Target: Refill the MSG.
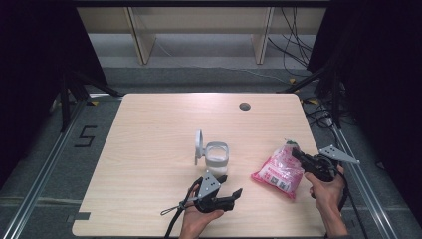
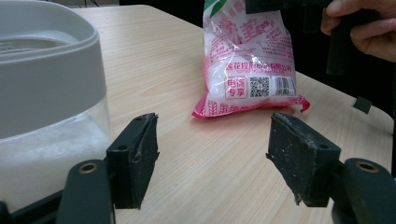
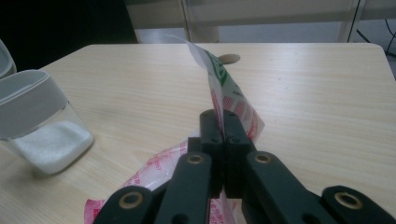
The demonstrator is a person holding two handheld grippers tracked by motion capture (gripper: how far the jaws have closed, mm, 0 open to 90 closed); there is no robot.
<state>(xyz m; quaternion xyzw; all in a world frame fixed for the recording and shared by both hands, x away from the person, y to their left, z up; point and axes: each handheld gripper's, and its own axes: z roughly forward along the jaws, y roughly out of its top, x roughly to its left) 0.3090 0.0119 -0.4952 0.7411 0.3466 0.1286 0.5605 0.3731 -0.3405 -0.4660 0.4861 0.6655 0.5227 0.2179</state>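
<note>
A pink and white printed bag [image 1: 279, 171] of white granules rests on the table at the right, its top end lifted. My right gripper [image 1: 297, 153] is shut on that top edge of the bag [image 3: 233, 100], the film pinched flat between its jaws. A clear jar [image 1: 217, 155] with a grey-white collar and a hinged lid standing open at its left holds some white powder. My left gripper [image 1: 230, 186] lies low on the table just in front of the jar, open, with nothing between its fingers [image 2: 135, 156]. The jar [image 2: 44, 93] sits close at the left of the left gripper view.
The wooden table [image 1: 149, 129] has a dark round hole [image 1: 244, 106] near its far edge. Metal rails and cables run along the floor at both sides. Shelf legs stand beyond the table.
</note>
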